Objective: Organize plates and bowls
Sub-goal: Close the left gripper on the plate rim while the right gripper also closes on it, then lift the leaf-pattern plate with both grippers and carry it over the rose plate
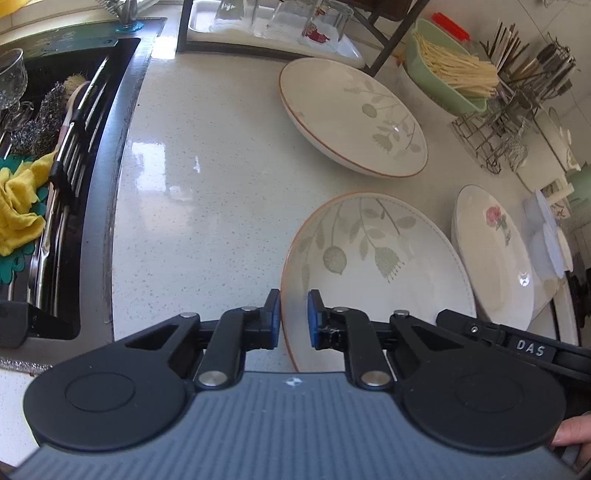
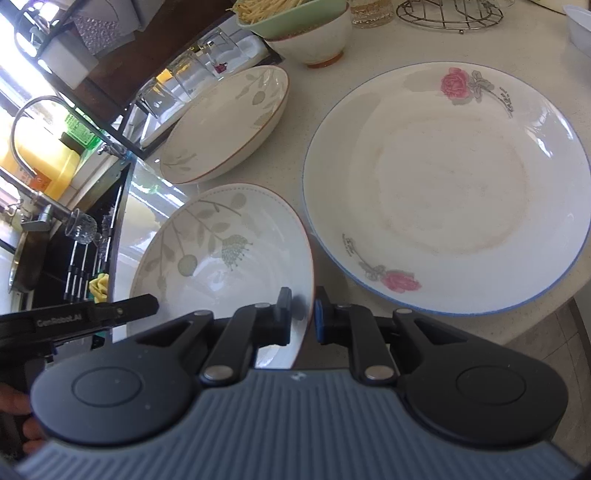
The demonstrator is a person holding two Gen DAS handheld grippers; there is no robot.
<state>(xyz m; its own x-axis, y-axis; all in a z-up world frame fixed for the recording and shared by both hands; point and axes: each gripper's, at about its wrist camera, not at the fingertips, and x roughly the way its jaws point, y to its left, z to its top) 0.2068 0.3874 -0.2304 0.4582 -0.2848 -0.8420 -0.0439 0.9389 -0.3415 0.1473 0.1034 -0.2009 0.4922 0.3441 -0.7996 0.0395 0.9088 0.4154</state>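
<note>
A leaf-patterned bowl with a brown rim (image 1: 373,266) (image 2: 221,258) is tilted above the counter, held from both sides. My left gripper (image 1: 294,317) is shut on its left rim. My right gripper (image 2: 303,315) is shut on its right rim. A second leaf-patterned bowl (image 1: 351,114) (image 2: 225,122) rests on the counter farther back. A large rose plate with a blue rim (image 2: 447,184) (image 1: 495,254) lies flat to the right.
The black sink (image 1: 44,155) with scrubbers, a yellow cloth and a glass is on the left. A tray of glasses (image 1: 273,29), a green bowl of sticks (image 1: 443,70) on a white bowl (image 2: 314,37), and a wire rack (image 1: 495,136) stand at the back.
</note>
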